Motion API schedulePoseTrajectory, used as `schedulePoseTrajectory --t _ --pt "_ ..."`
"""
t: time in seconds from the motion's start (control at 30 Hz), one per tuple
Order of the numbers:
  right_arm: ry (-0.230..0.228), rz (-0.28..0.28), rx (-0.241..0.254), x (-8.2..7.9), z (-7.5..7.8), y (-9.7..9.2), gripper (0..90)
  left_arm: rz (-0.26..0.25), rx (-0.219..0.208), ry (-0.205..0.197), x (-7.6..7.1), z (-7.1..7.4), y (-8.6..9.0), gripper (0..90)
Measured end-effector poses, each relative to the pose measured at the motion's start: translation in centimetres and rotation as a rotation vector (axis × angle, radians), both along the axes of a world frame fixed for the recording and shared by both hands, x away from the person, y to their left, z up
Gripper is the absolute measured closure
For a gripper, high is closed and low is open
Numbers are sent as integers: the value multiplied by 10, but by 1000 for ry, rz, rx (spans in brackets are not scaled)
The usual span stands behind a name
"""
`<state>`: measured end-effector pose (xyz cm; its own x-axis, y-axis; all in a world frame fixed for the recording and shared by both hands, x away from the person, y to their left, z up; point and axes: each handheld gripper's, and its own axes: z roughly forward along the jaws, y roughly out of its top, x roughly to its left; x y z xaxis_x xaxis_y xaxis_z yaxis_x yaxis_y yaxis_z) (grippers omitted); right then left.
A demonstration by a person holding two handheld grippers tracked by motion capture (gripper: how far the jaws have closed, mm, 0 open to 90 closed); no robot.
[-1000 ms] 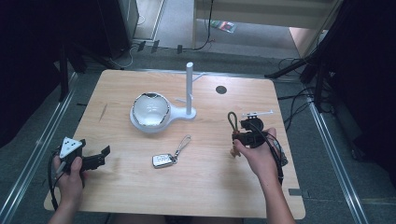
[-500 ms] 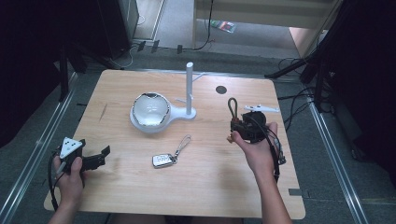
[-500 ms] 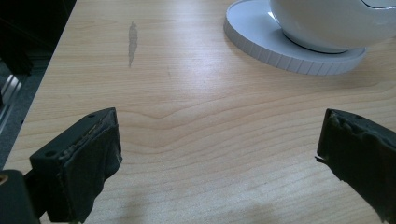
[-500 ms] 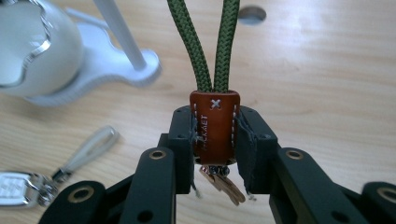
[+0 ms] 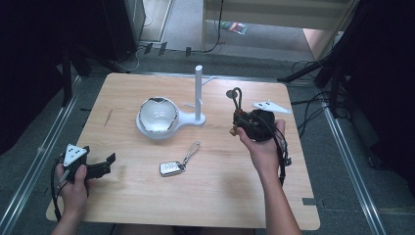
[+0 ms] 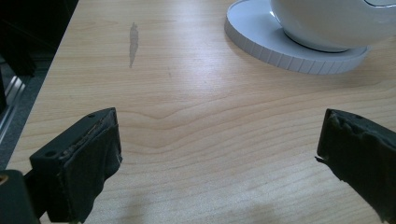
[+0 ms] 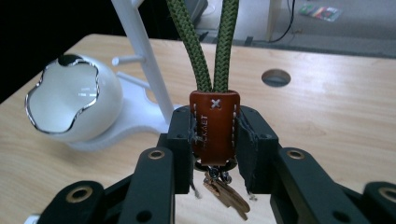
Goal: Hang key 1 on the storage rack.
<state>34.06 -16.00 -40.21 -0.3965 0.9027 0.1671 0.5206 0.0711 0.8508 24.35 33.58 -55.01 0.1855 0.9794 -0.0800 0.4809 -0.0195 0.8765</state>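
On the wooden table, the largest item is a white stand with an upright post and side pegs, its round base carrying a white bowl with a chrome-edged opening. Right of the post, the right gripper is raised above the tabletop and its jaws are clamped on the brown leather tab of a key strap. Stamped lettering runs along that tab; it appears to read "HICKMET", though the first letters are partly covered. Two strands of green cord rise from the tab, and brass-coloured keys hang beneath it. Near the table's left front corner, the left gripper rests low over bare wood, jaws spread wide with nothing between them. A car key fob with a thin loop lies between the hands.
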Motion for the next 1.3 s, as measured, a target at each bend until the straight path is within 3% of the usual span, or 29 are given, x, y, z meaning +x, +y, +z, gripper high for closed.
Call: schedulePoseTrajectory --t 0.17,0.33,0.7,0.87,1.0,1.3 --pt "-12 -1 14 7 0 6 698 0 2 1 0 0 -1 1" --pt "-20 49 53 19 1 16 695 -3 -1 1 0 0 0 2" --pt "-74 67 18 40 -4 29 692 -2 -2 1 1 0 0 2" --pt "-95 100 32 47 -6 32 687 -2 1 0 1 0 -1 2" --pt "-84 93 9 53 -7 36 686 -4 2 3 1 0 -1 2" --pt "-50 100 36 65 -8 38 684 -2 3 1 1 0 -1 2"
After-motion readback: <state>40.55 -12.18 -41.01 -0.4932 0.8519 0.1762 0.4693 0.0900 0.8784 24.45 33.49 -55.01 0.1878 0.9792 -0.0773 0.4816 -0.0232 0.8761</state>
